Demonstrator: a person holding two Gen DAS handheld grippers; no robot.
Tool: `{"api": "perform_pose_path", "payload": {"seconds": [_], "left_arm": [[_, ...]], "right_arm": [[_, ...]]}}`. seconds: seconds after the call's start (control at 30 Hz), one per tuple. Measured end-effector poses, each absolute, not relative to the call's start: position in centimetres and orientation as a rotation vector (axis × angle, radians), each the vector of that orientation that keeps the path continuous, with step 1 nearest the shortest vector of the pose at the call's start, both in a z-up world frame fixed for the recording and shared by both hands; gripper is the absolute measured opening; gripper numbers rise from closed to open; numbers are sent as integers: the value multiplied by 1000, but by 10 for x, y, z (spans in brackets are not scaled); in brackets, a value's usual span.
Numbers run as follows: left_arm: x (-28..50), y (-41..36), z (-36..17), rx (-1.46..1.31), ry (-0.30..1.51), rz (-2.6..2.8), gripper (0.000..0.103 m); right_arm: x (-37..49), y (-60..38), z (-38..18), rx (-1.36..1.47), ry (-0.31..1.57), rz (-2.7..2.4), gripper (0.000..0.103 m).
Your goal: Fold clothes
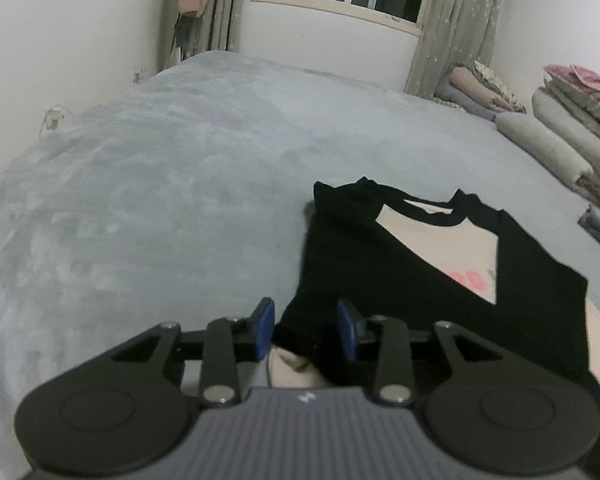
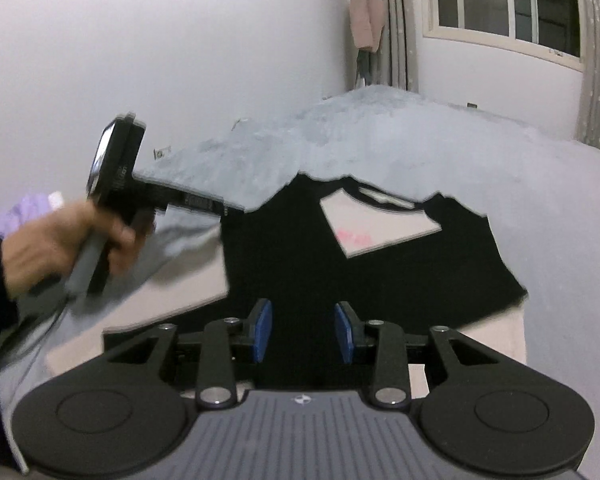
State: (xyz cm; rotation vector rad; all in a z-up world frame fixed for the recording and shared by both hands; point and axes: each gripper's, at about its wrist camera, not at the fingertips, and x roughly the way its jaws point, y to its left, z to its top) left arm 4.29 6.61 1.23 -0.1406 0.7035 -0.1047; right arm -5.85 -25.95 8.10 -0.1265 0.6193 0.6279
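One black-and-cream shirt [image 1: 420,248] lies flat on the one grey bed [image 1: 160,168], two black sleeves folded across its cream front. The left gripper [image 1: 306,330] has a black sleeve end between its two parted blue pads, released. The right gripper [image 2: 302,332] hangs above the shirt, jaws apart and empty.

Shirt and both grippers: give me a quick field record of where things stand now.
shirt: black and cream shirt lying on the bed, sleeves folded in
left gripper: open, black sleeve cuff between the pads, not pinched
right gripper: open, nothing held, over the shirt's lower part
left hand: grasping its gripper handle
bedside: folded bedding stacked
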Motion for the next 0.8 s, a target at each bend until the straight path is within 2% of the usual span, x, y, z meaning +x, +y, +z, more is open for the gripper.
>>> {"api": "perform_pose_path", "payload": {"seconds": [0.3, 0.43, 0.63, 0.67, 0.7, 0.8], "left_arm": [[44, 75, 0, -148, 730, -118, 28], [44, 74, -2, -137, 730, -122, 23], [40, 77, 0, -132, 724, -143, 16], [38, 78, 1, -128, 719, -147, 14], [36, 78, 2, -125, 714, -151, 14], [33, 80, 6, -140, 704, -153, 12]], "right_arm": [[91, -170, 85, -115, 689, 689, 33], [155, -124, 69, -122, 748, 708, 33], [201, -85, 39, -179, 823, 709, 32], [206, -81, 33, -197, 857, 715, 9], [208, -80, 31, -207, 861, 732, 4], [213, -83, 37, -160, 838, 766, 4]]}}
